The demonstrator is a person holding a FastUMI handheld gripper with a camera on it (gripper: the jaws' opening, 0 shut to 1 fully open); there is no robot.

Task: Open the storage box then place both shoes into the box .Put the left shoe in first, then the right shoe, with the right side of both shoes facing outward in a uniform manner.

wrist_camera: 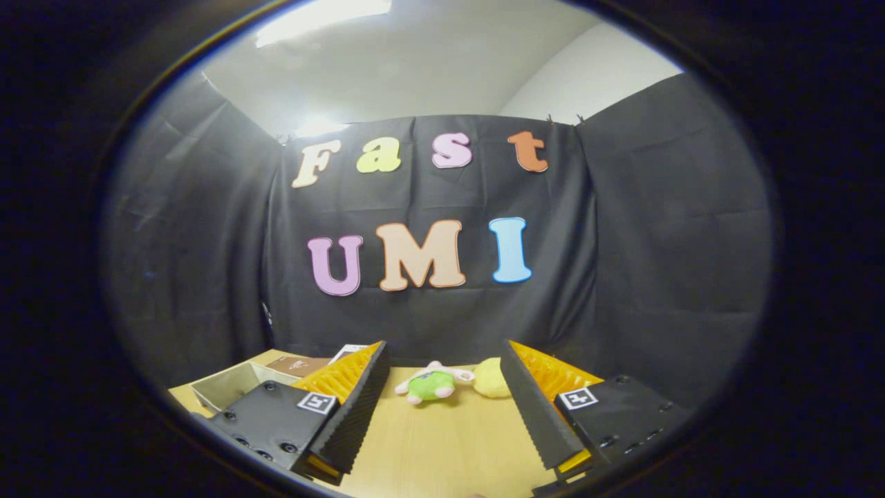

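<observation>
Table (pixel 442 443): open box (pixel 231 387) half-hidden behind spread tool (pixel 442 387).

Fingers of the hand-held gripper (pixel 442 387) stand spread apart with nothing between them, their inner faces ribbed and matt like rubber or foam, their backs ridged plastic, their mounts smooth hard plastic set with screws and printed paper markers; beneath them the table (pixel 442 443) shows a smooth, pale, wood-look surface with a soft sheen; just beyond the fingertips lie a plush toy (pixel 429 384) and a soft-looking yellow ball (pixel 491 377), both matt; beside the left finger a box (pixel 231 389) looks like matt card; behind hangs creased, matt black cloth (pixel 664 263).
</observation>
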